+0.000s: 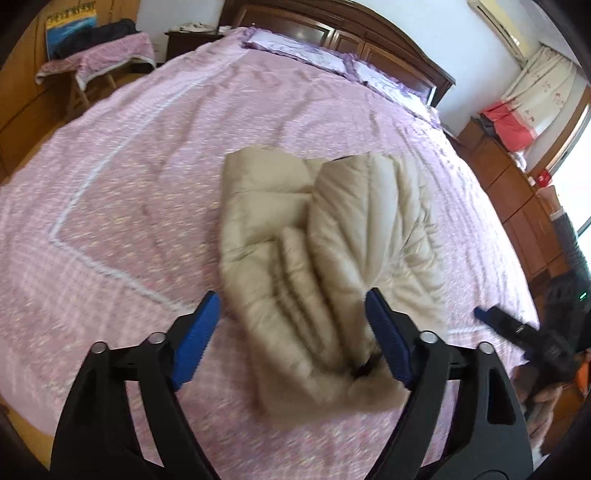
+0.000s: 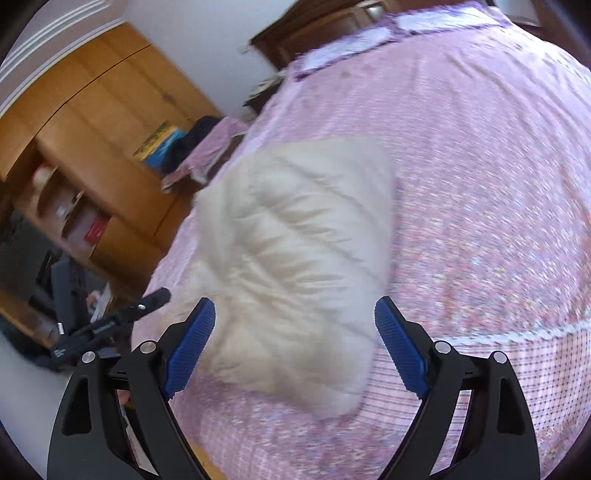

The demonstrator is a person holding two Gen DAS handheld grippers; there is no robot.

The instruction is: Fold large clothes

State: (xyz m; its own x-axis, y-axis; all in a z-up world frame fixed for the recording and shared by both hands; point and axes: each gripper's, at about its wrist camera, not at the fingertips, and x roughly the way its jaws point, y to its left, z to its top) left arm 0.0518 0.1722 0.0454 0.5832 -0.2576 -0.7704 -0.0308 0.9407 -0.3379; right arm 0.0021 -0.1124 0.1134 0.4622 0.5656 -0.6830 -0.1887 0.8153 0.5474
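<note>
A cream quilted down jacket [image 1: 325, 254] lies folded into a thick bundle on the pink bed [image 1: 147, 177]. My left gripper [image 1: 291, 299] is open and empty, hovering just above the bundle's near end. In the right wrist view the same jacket [image 2: 295, 258] lies near the bed's left edge. My right gripper [image 2: 295, 308] is open and empty, close over the jacket's near end. The right gripper also shows at the far right of the left wrist view [image 1: 498, 321]. The left gripper shows at the left of the right wrist view [image 2: 122, 317].
The pink patterned bedspread [image 2: 480, 184] covers the whole bed. Pillows [image 1: 314, 51] and a dark wooden headboard [image 1: 388, 33] are at the far end. A wooden wardrobe [image 2: 92, 129] stands beside the bed. A covered stool [image 1: 96, 62] stands at the far left.
</note>
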